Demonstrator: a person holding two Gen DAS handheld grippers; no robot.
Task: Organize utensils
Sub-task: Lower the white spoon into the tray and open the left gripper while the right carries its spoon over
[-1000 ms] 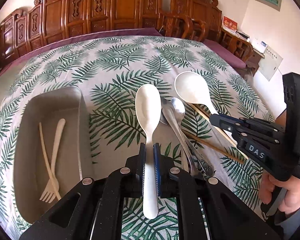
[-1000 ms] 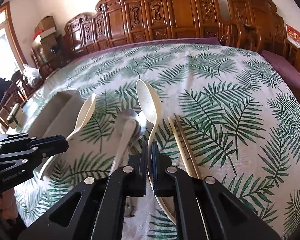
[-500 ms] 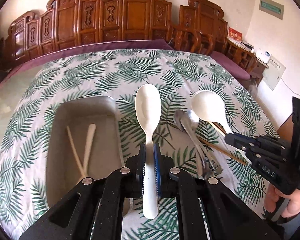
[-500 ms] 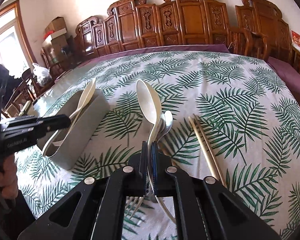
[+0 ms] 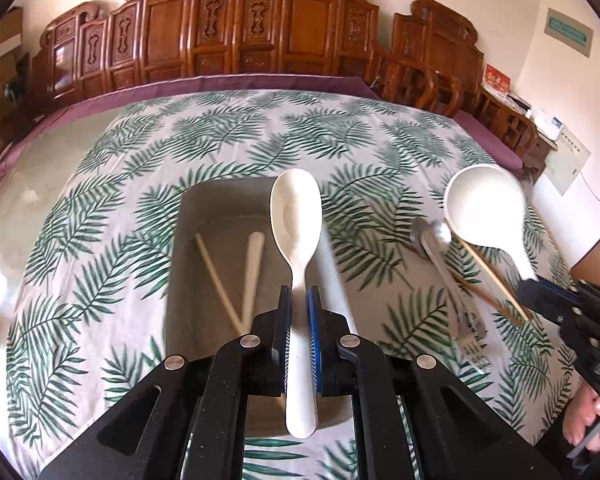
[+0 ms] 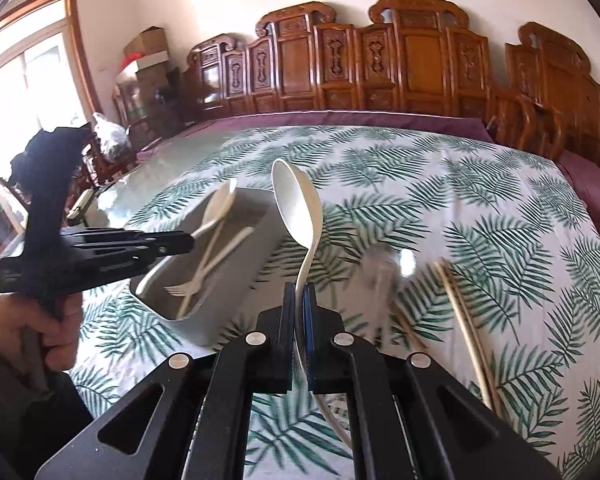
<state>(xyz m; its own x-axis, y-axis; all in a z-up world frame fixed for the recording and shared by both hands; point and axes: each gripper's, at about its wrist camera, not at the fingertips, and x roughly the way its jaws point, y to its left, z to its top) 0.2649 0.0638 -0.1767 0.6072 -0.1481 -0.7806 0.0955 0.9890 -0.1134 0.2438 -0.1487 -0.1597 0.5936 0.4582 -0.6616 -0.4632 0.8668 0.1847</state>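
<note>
My left gripper (image 5: 299, 300) is shut on the handle of a flat white spoon (image 5: 296, 216) and holds it above the grey tray (image 5: 188, 208). The tray holds a white fork (image 5: 254, 268) and a cream stick (image 5: 216, 276). My right gripper (image 6: 300, 296) is shut on the handle of a white ladle spoon (image 6: 298, 204), lifted above the table to the right of the tray (image 6: 256, 264). In the left wrist view the ladle spoon (image 5: 484, 208) and the right gripper (image 5: 540, 294) show at right.
Metal spoons and a fork (image 5: 448, 272) and wooden chopsticks (image 5: 496, 280) lie on the palm-leaf tablecloth (image 5: 236, 136) right of the tray. Carved wooden chairs (image 5: 260, 28) line the far table edge. The left gripper (image 6: 180, 240) shows at left in the right wrist view.
Both grippers have moved left with their spoons. The left spoon went from beside the tray to above it; the right ladle spoon rose off the table toward the tray.
</note>
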